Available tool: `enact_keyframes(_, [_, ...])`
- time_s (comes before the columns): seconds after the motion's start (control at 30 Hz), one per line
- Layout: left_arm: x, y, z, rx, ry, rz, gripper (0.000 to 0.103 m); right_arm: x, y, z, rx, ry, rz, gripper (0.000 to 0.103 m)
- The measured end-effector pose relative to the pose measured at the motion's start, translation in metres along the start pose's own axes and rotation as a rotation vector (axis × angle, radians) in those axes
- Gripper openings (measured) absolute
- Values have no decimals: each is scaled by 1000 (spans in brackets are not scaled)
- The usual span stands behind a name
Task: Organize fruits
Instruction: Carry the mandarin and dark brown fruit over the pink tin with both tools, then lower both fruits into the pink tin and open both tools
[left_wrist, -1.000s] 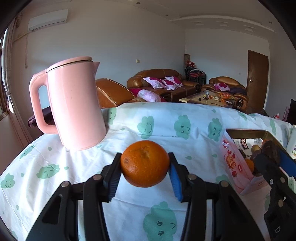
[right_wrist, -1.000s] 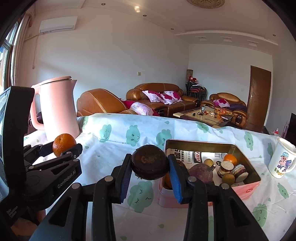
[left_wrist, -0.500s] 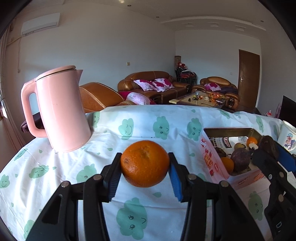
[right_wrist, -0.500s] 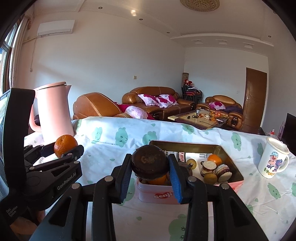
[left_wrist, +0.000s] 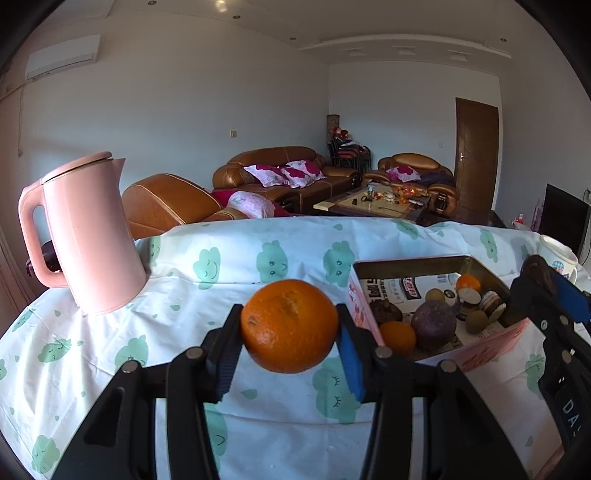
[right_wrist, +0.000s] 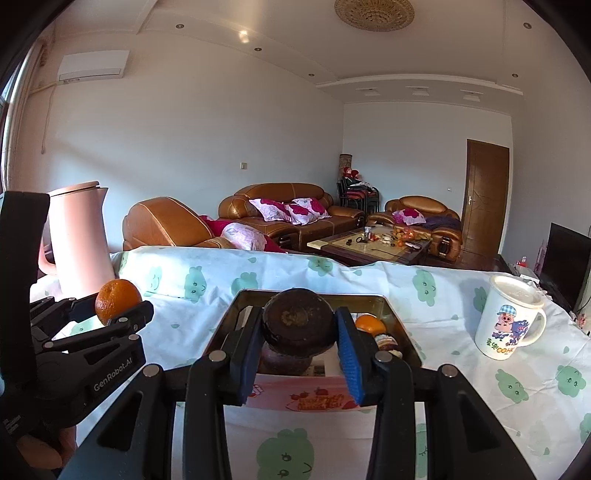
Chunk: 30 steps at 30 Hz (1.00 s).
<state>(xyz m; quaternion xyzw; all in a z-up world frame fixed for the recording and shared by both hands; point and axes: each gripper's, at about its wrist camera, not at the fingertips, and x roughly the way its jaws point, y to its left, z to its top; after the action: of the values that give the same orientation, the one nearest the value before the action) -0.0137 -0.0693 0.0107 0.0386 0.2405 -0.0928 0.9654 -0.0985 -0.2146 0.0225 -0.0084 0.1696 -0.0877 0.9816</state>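
Tongs first: our left tongs (left_wrist: 290, 326) pinch a round orange tangerine with dimpled skin (left_wrist: 290, 325) between a black pad and a blue one, gripped across its middle and carried clear of the cloth. Our right tongs (right_wrist: 298, 330) are pressed on a dark brown, rough-skinned round fruit (right_wrist: 298, 325) in the same way, and in the right wrist view it sits right over the near end of the box.

Outward from there, the open rectangular tin box with pink printed sides (left_wrist: 491, 341) lies at about two o'clock from the tangerine in the left wrist view, on the surface under a white cloth printed with green clouds (left_wrist: 207, 266). It already holds a small orange, a purplish fruit, a dark one and several small round pieces. The tall pink plastic kettle (left_wrist: 88, 236) stands at ten o'clock, well apart. A white mug with a cartoon pig (right_wrist: 508, 321) stands at three o'clock of the box in the right wrist view.

To do this well, we judge the dark fruit should go down first, lowered into a bare corner until it rests before we spread the tongs. Dropping from height risks bruising or a bounce. We keep the left tongs back so the two do not clash above the rim, then bring the tangerine in beside the other orange.
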Motion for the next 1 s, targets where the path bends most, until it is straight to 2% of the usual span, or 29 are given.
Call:
enact_keyframes(0.27, [1, -14, 4, -5, 6, -59, 49, -2, -31, 3, 30, -15, -65, 41])
enact_keyframes(0.63, [14, -60, 18, 61, -2, -121, 49, 10, -71, 3, 46, 9, -175, 41])
enact_keyframes(1.0, [34, -90, 32, 50, 22, -171, 49, 30, -88, 14, 65, 37, -187, 41])
